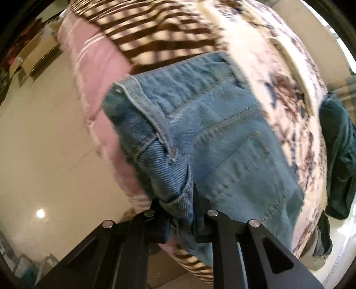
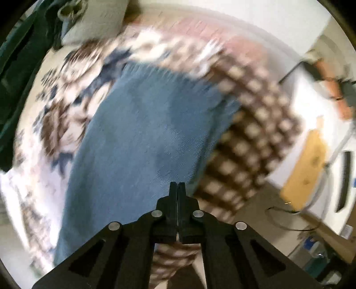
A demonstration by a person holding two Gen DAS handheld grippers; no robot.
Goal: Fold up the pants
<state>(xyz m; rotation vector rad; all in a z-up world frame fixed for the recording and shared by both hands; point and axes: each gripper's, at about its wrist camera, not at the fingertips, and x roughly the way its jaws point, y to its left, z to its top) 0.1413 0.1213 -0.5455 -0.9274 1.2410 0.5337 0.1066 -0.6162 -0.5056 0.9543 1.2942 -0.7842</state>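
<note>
Light blue denim pants (image 1: pixel 222 137) lie on a bed with a floral and checked cover (image 1: pixel 278 73). In the left wrist view the waistband and a back pocket face me. My left gripper (image 1: pixel 180 200) is shut on a bunched fold of the pants at the near side seam. In the right wrist view the pants (image 2: pixel 142 137) stretch away as a long blue panel, blurred by motion. My right gripper (image 2: pixel 177 189) is shut with its fingers pressed together just above the near edge of the denim; no cloth shows between them.
A dark green garment (image 1: pixel 338 155) lies at the bed's right side and shows at the upper left in the right wrist view (image 2: pixel 20 66). A pillow (image 2: pixel 95 20) lies at the bed's head. The pink mattress edge (image 1: pixel 98 73) drops to a pale tiled floor (image 1: pixel 44 133). A yellow box (image 2: pixel 304 164) and cables lie on the floor.
</note>
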